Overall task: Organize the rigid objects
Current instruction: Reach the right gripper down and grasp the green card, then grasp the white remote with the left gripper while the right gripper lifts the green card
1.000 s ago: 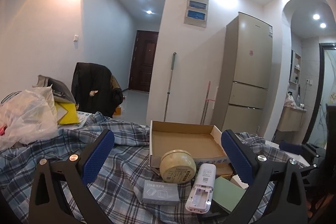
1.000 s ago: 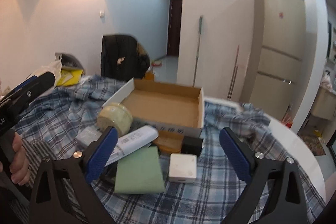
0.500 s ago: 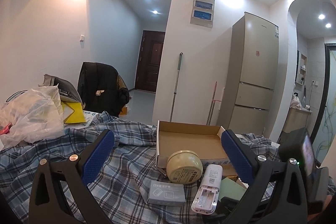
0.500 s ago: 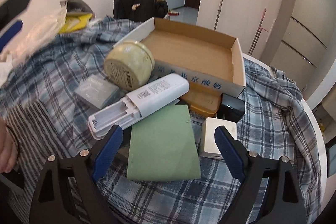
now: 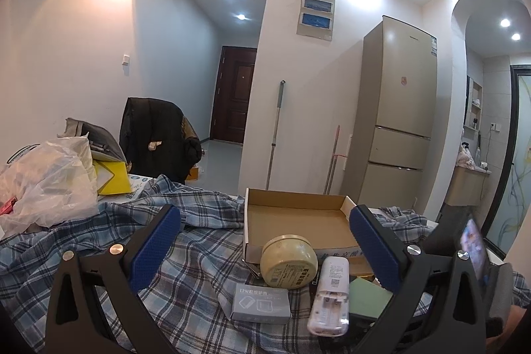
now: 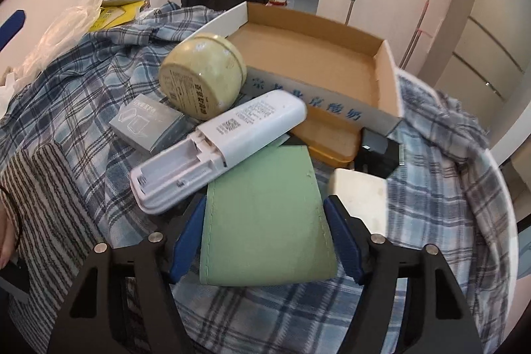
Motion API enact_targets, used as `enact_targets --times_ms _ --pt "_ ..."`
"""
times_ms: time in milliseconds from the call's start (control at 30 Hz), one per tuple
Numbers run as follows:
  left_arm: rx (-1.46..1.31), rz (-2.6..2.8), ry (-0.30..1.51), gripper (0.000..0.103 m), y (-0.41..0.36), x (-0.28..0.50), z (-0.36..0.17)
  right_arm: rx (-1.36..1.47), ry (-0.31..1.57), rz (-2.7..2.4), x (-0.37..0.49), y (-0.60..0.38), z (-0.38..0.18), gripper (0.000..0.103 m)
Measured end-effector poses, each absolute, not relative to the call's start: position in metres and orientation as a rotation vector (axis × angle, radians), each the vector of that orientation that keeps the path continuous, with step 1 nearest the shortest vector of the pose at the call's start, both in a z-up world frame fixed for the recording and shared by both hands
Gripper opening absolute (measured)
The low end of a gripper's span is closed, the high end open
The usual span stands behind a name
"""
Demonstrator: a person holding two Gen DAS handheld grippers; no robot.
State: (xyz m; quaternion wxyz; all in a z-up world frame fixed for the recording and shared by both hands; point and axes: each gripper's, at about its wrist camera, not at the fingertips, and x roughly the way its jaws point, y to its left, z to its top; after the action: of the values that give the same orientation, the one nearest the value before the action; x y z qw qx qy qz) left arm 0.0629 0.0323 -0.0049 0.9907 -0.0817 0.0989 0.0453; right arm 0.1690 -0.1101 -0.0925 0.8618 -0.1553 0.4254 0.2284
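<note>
Right tool (image 6: 264,239) jaws, just closing, flank green pad (image 6: 265,218) in front of empty box (image 6: 308,55), contact unclear; left tool (image 5: 265,249) open, idle; tin (image 6: 202,75), remote (image 6: 219,148), grey carton (image 6: 146,121) all outside box, sorting barely begun.

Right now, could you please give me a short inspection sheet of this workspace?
Surface: table under blue plaid cloth.
Job's things: open cardboard box, empty; round tin, white remote, grey box, green card.
Clutter: plastic bag.
Grippers: left gripper open, empty; right gripper has been closing, its pads flank the green card; contact unclear.
Cables: nothing seen.
Surroundings: fridge, mop.
</note>
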Motion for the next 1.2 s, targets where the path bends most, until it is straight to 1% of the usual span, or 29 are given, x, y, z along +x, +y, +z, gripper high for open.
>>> enact_targets --times_ms 167,267,367,500,600,667,700,733,867,967,1167,1200 --pt "-0.129 0.033 0.253 0.103 0.027 0.073 -0.006 -0.287 0.868 0.467 0.158 -0.133 -0.083 0.069" --pt "-0.096 -0.021 0.335 0.103 0.02 0.085 -0.008 -0.232 0.895 0.458 0.158 -0.15 -0.082 0.069" --pt "-0.06 -0.07 0.445 0.103 0.01 0.102 -0.012 -0.188 0.86 0.412 0.161 -0.165 -0.081 0.069" --pt "-0.034 -0.129 0.599 0.103 -0.002 0.129 -0.023 -0.18 0.966 0.437 0.176 -0.17 -0.097 0.069" --pt "0.006 -0.138 0.694 0.103 -0.011 0.15 -0.034 -0.176 0.994 0.448 0.178 -0.171 -0.105 0.068" --pt "0.01 -0.149 0.738 0.099 -0.016 0.162 -0.041 -0.168 0.985 0.454 0.178 -0.172 -0.103 0.068" --pt "0.009 -0.156 0.757 0.093 -0.018 0.166 -0.043 -0.169 0.988 0.45 0.179 -0.172 -0.104 0.068" --pt "0.008 -0.167 0.78 0.09 -0.022 0.17 -0.046 -0.172 0.993 0.443 0.18 -0.171 -0.106 0.068" --pt "0.051 -0.211 0.873 0.09 -0.043 0.186 -0.056 -0.193 0.979 0.43 0.177 -0.169 -0.106 0.068" --pt "0.1 -0.208 0.92 0.082 -0.056 0.193 -0.065 -0.178 0.98 0.422 0.178 -0.173 -0.106 0.068" --pt "0.098 -0.2 0.979 0.08 -0.063 0.206 -0.076 -0.146 0.984 0.412 0.18 -0.182 -0.104 0.068" --pt "0.092 -0.195 0.996 0.077 -0.061 0.209 -0.079 -0.144 0.986 0.412 0.181 -0.182 -0.104 0.068"
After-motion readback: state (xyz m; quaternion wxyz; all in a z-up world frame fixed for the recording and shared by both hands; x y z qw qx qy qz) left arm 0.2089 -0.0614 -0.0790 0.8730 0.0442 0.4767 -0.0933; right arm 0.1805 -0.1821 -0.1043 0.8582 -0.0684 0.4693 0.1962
